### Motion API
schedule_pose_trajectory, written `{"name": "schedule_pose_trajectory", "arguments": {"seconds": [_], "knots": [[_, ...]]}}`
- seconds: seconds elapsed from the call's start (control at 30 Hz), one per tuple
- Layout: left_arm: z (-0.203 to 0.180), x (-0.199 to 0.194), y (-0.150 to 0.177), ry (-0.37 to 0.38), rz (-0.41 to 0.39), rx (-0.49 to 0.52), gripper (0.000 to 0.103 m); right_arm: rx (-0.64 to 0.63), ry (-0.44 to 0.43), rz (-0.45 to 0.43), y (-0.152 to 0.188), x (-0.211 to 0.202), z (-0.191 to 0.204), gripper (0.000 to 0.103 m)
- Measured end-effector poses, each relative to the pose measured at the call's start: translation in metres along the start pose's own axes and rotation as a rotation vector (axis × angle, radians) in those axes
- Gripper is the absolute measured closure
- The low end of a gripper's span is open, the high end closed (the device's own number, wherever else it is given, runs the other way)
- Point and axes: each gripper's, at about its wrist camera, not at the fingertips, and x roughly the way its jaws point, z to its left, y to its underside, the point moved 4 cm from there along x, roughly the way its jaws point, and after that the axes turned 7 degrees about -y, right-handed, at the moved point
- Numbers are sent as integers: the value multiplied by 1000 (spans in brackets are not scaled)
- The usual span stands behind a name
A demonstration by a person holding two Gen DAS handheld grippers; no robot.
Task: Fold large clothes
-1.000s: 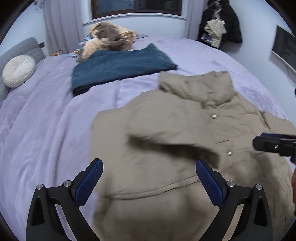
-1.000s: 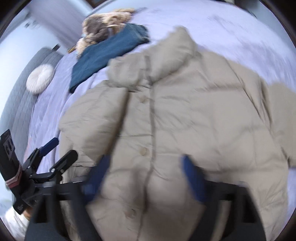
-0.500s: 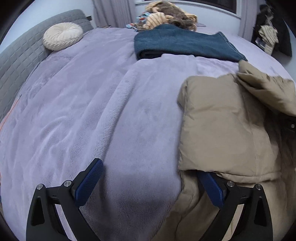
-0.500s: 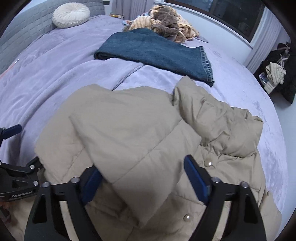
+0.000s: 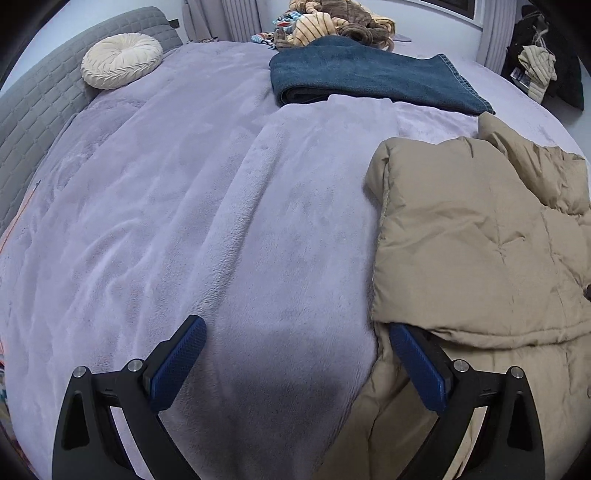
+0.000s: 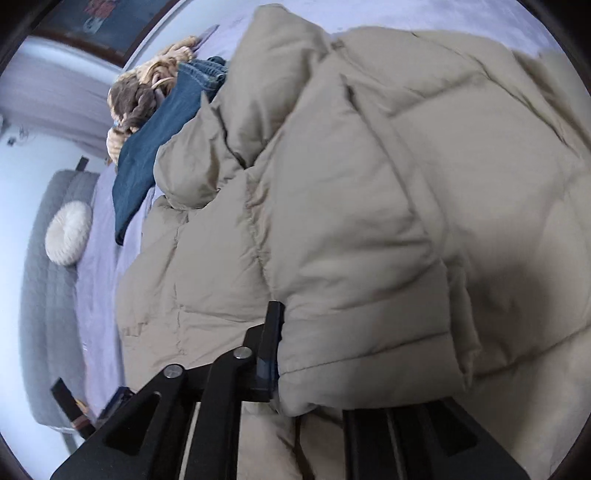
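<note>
A beige puffer jacket (image 5: pixel 480 240) lies on the lilac bed (image 5: pixel 184 221), one sleeve folded over its front. My left gripper (image 5: pixel 295 358) is open and empty, low over the bedspread at the jacket's left edge; its right finger (image 5: pixel 417 365) touches the jacket's side. In the right wrist view the jacket (image 6: pixel 369 184) fills the frame. My right gripper (image 6: pixel 354 354) has a thick fold of the jacket (image 6: pixel 369 332) between its jaws; only the left finger (image 6: pixel 271 350) shows, the other is hidden behind the padding.
Folded blue jeans (image 5: pixel 369 77) lie at the far side of the bed, with a brown and tan pile of clothes (image 5: pixel 332 22) behind them. A round cream cushion (image 5: pixel 122 61) rests against the grey headboard (image 5: pixel 29 110). Dark clothes (image 5: pixel 543 59) hang at the far right.
The left gripper swung left off the jacket to its left edge. The right gripper tilted, moved in close and took a fold of the jacket between its jaws.
</note>
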Motion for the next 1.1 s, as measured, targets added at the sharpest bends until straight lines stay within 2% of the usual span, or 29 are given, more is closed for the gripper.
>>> {"name": "schedule_pose_trajectory", "arguments": {"seconds": [0.03,0.07,0.13,0.17,0.2,0.23,0.27,0.3,0.33,0.4,0.47,0.6,0.63,0.73,0.87,0.93,1.0,1.03,1.07,1.1], "knots": [[5,-7,1,-1,-7,11,2,10,-8,1,3,-6,-3,62],[9,-14,0,-2,-11,14,2,6,-5,-6,4,-15,-5,55],[19,-26,-4,31,-17,-13,3,-10,51,-43,7,-36,-9,54],[23,-31,-9,60,-23,-40,11,-13,81,-67,6,-47,-11,54],[23,-34,-14,84,-26,-55,26,-18,113,-107,6,-60,-14,54],[20,-34,-21,113,-22,-63,32,-29,123,-133,0,-69,-14,60],[15,-33,-29,139,-21,-68,35,-58,132,-162,-3,-79,-12,80],[6,-31,-37,171,-30,-67,40,-97,136,-176,-6,-84,-6,89],[-6,-28,-45,194,-38,-56,41,-138,138,-175,-8,-83,2,92],[-36,-17,-54,237,-30,-18,41,-224,122,-133,-12,-71,18,92],[-63,-1,-56,240,-7,6,41,-294,136,-78,-13,-50,29,92],[-91,26,-51,182,19,48,41,-329,218,-6,-15,-9,15,93],[-94,28,-50,176,19,53,40,-329,226,-7,-18,-6,9,99],[-97,29,-50,162,14,63,39,-353,225,-18,-28,1,3,101],[-93,15,-50,140,13,71,39,-333,211,-7,-33,-3,3,100],[-91,3,-48,143,6,80,39,-299,182,-9,-29,-17,3,95],[-89,-7,-45,156,8,89,38,-267,144,-6,-23,-34,3,95],[-89,-12,-43,164,13,92,33,-253,130,-3,-19,-41,3,95],[-89,-18,-40,171,14,89,14,-237,121,-1,-15,-47,3,95],[-87,-24,-37,178,5,83,8,-215,112,0,-9,-55,0,95]]}}
